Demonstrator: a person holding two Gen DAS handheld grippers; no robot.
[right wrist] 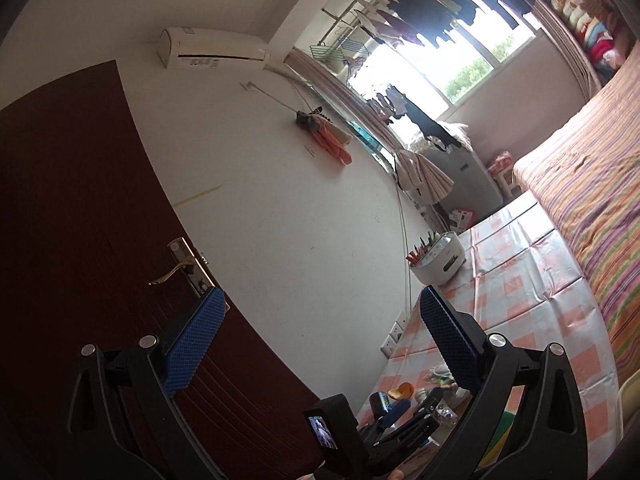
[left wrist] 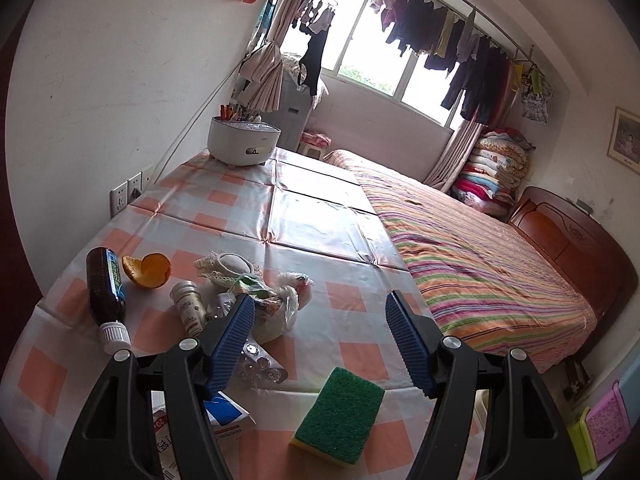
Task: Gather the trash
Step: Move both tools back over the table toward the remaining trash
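My left gripper (left wrist: 320,320) is open and empty, low over the checked tablecloth (left wrist: 224,200). Trash lies just ahead and left of it: a dark bottle (left wrist: 106,292) on its side, an orange peel (left wrist: 146,270), a small pill bottle (left wrist: 188,308), a crumpled plastic bag (left wrist: 284,300), a lace cloth (left wrist: 224,266) and a blister pack (left wrist: 260,366). A green sponge (left wrist: 340,416) lies between its fingers, close to the camera. A paper box (left wrist: 224,416) sits under the left finger. My right gripper (right wrist: 320,320) is open and empty, raised and tilted toward the wall. It sees the orange peel (right wrist: 402,391) below.
A white utensil holder (left wrist: 244,140) stands at the table's far end. A bed with a striped cover (left wrist: 480,256) runs along the table's right side. A dark door (right wrist: 80,240) and wall sockets (left wrist: 128,194) are to the left. The left gripper's camera (right wrist: 330,424) shows below.
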